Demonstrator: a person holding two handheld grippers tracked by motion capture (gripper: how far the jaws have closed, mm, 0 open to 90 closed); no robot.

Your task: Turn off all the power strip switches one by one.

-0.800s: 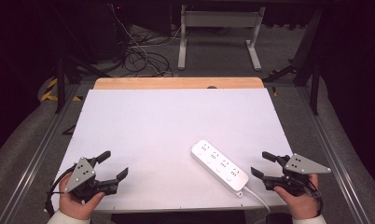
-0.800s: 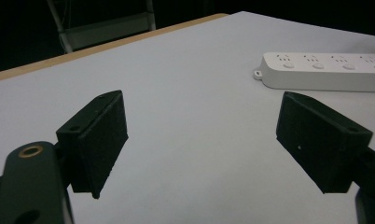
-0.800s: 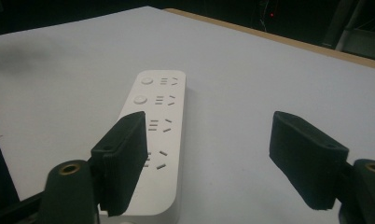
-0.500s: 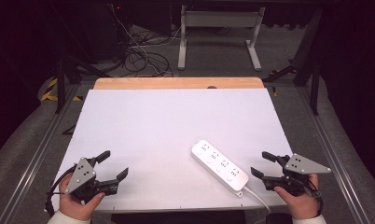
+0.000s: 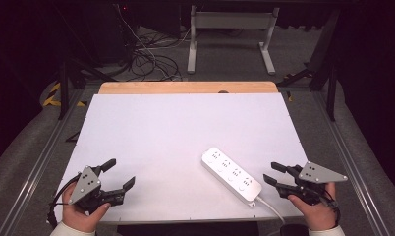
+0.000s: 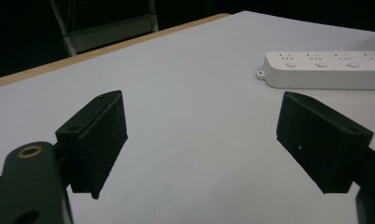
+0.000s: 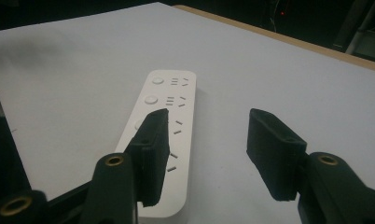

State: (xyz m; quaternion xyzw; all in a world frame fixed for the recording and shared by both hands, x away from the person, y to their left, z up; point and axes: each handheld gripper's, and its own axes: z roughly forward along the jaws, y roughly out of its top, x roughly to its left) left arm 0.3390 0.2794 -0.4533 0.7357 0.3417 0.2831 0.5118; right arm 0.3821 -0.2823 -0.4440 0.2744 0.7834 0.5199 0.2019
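A white power strip point(image 5: 231, 173) with several sockets and round buttons lies at an angle on the white table point(image 5: 185, 132), front right; its white cord point(image 5: 271, 209) trails off the front edge. My right gripper point(image 5: 273, 173) is held just right of the strip's near end, jaws open and holding nothing; in the right gripper view the power strip point(image 7: 164, 121) runs ahead beneath the left jaw of that gripper point(image 7: 208, 154). My left gripper point(image 5: 118, 173) hovers open at the front left corner, well apart from the strip. In the left gripper view the open gripper point(image 6: 199, 140) faces the power strip point(image 6: 325, 69) farther off.
A wooden strip point(image 5: 185, 87) edges the table's far side. Behind it stand a white metal frame point(image 5: 230, 34) and tangled cables point(image 5: 146, 59) on the floor. Metal rails point(image 5: 43, 162) run along both sides of the table.
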